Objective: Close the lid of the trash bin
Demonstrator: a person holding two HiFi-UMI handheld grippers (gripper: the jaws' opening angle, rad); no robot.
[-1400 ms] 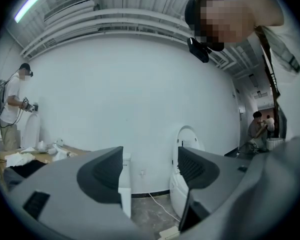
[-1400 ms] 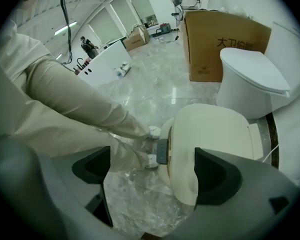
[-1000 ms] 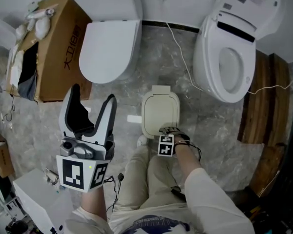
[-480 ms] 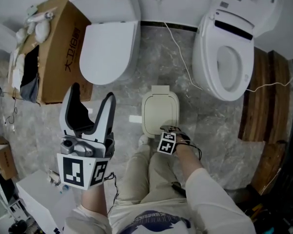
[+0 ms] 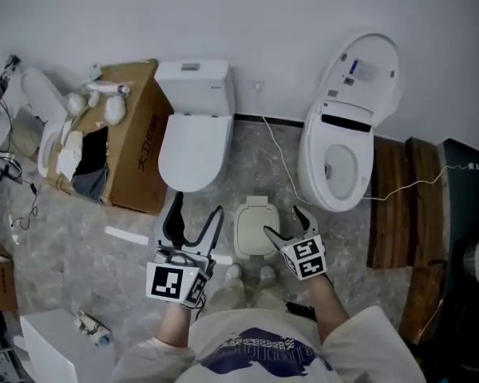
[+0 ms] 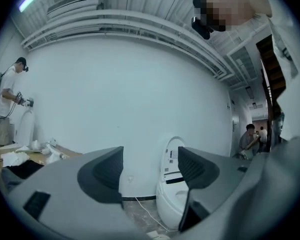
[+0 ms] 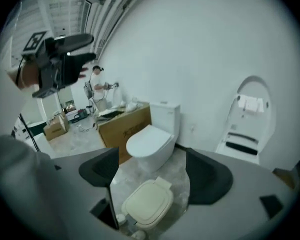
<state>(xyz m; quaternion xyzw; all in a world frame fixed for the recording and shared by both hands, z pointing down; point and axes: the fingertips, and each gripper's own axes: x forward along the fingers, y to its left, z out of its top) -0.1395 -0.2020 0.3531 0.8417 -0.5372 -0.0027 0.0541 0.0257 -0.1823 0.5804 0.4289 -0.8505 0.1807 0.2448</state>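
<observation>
One trash bin (image 5: 255, 228): lid down, lower centre, on floor (image 5: 64, 242).
Right tongs (image 5: 283, 222): closing, empty, just right of it.
Left tongs (image 5: 196, 210): spread, empty, just left.
Around: closed toilet (image 5: 193, 138) above; open toilet (image 5: 339, 162) upper right; cardboard box (image 5: 132, 146) upper left.

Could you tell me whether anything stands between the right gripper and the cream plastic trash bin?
Nothing visible does: the right gripper, jaws closing and empty, hangs above the cream plastic trash bin, whose lid lies shut.

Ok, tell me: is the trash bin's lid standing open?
No, the trash bin lid lies flat and shut on its base, as the right gripper view shows from above.
</observation>
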